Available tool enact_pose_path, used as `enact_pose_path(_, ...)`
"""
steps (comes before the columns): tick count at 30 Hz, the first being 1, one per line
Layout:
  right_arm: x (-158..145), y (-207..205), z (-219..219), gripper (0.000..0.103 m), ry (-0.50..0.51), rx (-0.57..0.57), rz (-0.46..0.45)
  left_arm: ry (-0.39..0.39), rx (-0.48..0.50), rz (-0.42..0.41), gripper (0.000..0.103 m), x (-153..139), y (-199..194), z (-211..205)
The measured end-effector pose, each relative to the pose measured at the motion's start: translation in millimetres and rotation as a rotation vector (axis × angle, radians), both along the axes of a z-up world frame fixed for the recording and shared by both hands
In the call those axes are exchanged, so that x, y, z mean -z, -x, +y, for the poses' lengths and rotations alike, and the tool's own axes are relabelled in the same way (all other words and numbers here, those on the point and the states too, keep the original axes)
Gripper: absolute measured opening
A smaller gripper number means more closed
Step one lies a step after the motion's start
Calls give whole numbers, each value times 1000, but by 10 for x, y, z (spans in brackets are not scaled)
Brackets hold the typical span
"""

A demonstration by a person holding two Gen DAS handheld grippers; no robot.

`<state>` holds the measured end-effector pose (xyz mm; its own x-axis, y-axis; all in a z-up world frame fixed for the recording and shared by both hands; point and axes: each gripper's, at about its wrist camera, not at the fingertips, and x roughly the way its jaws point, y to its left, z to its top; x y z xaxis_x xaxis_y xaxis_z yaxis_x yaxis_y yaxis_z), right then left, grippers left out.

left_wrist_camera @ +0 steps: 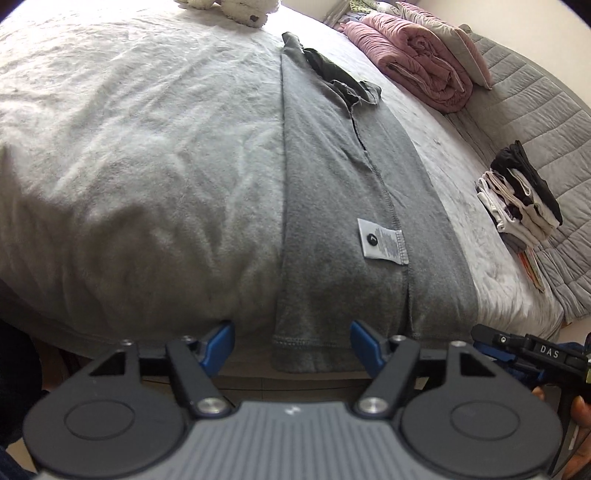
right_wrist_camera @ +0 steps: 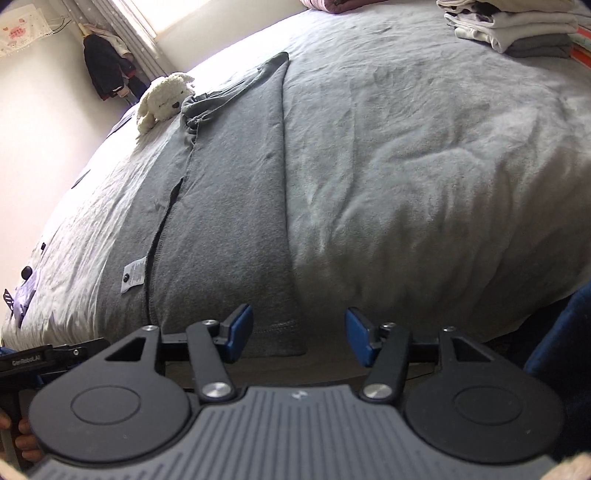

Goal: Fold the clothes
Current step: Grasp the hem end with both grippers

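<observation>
Grey knit garment (left_wrist_camera: 343,206) lies in a long folded strip on the bed (left_wrist_camera: 129,147), running straight away from both part-open, empty grippers: the left gripper (left_wrist_camera: 291,341) straddles one hem corner, the right gripper (right_wrist_camera: 299,334) the other.

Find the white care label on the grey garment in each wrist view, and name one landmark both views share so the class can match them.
Left wrist view: the white care label lies right of centre, on the grey garment beside its seam.
Right wrist view: the white care label lies left of centre, low on the garment's left half.
Shared landmark: the white plush toy at the far end of the bed.
</observation>
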<state>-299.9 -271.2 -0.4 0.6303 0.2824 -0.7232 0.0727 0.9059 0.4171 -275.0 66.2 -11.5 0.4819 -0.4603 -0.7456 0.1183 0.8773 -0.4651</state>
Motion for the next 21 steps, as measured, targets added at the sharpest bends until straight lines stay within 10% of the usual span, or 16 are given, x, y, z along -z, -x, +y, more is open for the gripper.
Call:
enact_pose_path(10, 81, -72, 92, 32, -5, -76, 20, -16, 32, 51, 50, 138, -66, -100)
enact_pose_path(21, -30, 20, 149, 13, 29, -109, -66, -50, 107, -22, 11, 8, 23, -201)
